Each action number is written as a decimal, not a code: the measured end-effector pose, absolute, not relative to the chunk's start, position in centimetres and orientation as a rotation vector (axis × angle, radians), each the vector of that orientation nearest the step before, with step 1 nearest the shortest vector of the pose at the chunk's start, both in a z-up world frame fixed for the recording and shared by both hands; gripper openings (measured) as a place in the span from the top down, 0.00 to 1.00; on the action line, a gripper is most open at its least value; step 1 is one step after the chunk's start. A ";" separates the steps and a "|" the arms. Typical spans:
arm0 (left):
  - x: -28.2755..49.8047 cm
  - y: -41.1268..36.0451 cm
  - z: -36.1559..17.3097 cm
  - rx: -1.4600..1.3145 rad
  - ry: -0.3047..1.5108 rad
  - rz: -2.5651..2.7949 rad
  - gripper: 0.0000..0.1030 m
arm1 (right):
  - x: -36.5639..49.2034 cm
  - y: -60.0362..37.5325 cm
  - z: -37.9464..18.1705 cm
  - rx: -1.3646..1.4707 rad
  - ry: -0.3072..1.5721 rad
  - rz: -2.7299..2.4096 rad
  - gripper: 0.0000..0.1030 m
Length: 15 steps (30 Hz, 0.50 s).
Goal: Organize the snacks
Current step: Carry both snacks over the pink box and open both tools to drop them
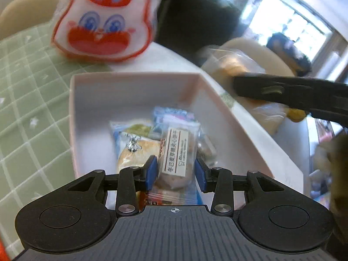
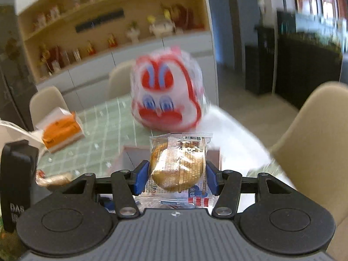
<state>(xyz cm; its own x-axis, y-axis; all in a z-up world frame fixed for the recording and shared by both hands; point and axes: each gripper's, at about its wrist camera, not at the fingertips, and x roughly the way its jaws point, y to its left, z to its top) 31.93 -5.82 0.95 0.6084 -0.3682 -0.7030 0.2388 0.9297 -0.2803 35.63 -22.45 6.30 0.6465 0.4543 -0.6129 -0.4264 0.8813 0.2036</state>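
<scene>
A clear-wrapped pastry with a white label (image 1: 176, 152) sits clamped between the blue pads of the left gripper (image 1: 175, 171), above the white box (image 1: 243, 130), which holds several wrapped snacks (image 1: 132, 145); the right gripper (image 2: 177, 177) pinches a round golden cake in clear wrap (image 2: 178, 165), with the rabbit-face bag (image 2: 167, 95) on the green checked tablecloth (image 2: 108, 121) beyond
</scene>
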 end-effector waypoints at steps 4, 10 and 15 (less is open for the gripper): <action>29.9 -6.4 1.8 -0.042 0.763 -0.359 0.59 | 38.8 -20.1 2.7 0.031 0.842 0.508 0.47; 26.1 -3.2 3.0 -0.094 0.657 -0.334 0.59 | 38.7 -19.1 1.1 0.013 0.897 0.504 0.37; 20.1 1.2 5.0 -0.234 0.562 -0.213 0.59 | 35.6 -19.6 5.0 0.011 0.753 0.518 0.26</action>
